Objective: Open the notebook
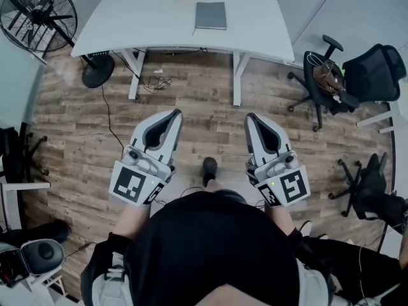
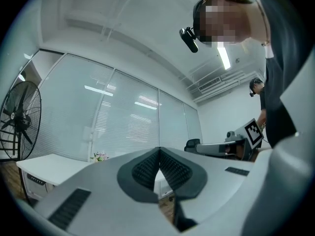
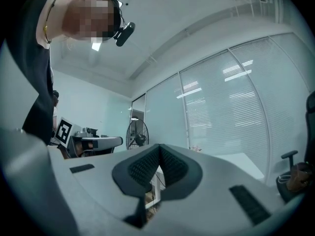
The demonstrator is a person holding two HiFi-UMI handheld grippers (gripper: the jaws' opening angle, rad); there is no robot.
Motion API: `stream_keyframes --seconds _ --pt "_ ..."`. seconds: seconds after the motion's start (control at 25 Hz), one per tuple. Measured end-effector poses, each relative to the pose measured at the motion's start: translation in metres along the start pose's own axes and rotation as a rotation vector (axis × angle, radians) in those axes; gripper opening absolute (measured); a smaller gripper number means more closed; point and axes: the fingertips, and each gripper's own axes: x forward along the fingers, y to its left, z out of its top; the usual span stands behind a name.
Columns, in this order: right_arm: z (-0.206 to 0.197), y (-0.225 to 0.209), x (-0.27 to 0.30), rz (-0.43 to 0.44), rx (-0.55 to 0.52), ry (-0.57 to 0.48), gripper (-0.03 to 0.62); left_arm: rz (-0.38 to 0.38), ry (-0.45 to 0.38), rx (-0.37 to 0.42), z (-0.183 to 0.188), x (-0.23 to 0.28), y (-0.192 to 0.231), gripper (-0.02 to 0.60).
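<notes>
Left hand-held gripper (image 1: 173, 114) and right hand-held gripper (image 1: 252, 117) are both pinched shut and hold nothing. The closed notebook (image 1: 211, 15) lies near the worktop's (image 1: 140, 18) far edge, well apart from them.

Head camera: worn by the person, facing forward and steeply down, well back from the white desk (image 1: 159, 18), which lies across the top of its picture. Left gripper camera: mounted on the left gripper (image 2: 159, 149) close behind its jaws, aimed roughly level at the desk, seen low on its left side; right gripper camera: same mounting on the right gripper (image 3: 158, 146), the desk low on its right side. Shared ground: all three take in the desk and the standing fan (image 1: 38, 11) left of the desk, and each gripper camera catches the other gripper alongside.
</notes>
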Motion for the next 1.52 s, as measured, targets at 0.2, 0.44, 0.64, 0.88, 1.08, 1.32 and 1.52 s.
stream_keyframes --seconds 0.2,0.44,0.64,0.88,1.08,1.32,1.52 --pt "-0.002 -0.028 0.022 0.018 0.003 -0.001 0.003 0.01 -0.005 0.01 -0.002 0.034 0.012 0.012" --pt "0.0 -0.065 0.044 0.041 -0.006 -0.008 0.003 0.033 -0.015 0.026 -0.003 0.074 0.024 0.012" --pt "-0.002 -0.092 0.061 0.066 -0.019 -0.012 0.003 0.06 -0.049 0.028 0.003 0.102 0.029 0.012" --pt "-0.009 -0.102 0.075 0.08 0.011 -0.018 0.003 0.083 -0.012 0.039 -0.006 0.109 0.044 0.012" --pt "-0.016 -0.106 0.084 0.07 0.02 -0.016 0.003 0.057 -0.013 0.034 -0.008 0.121 0.048 0.012" --pt "-0.013 -0.106 0.086 0.07 -0.006 -0.015 0.003 0.047 -0.009 0.033 -0.012 0.124 0.052 0.012" --pt "-0.016 -0.111 0.088 0.065 -0.003 -0.01 0.003 0.06 -0.018 0.026 -0.012 0.125 0.054 0.012"
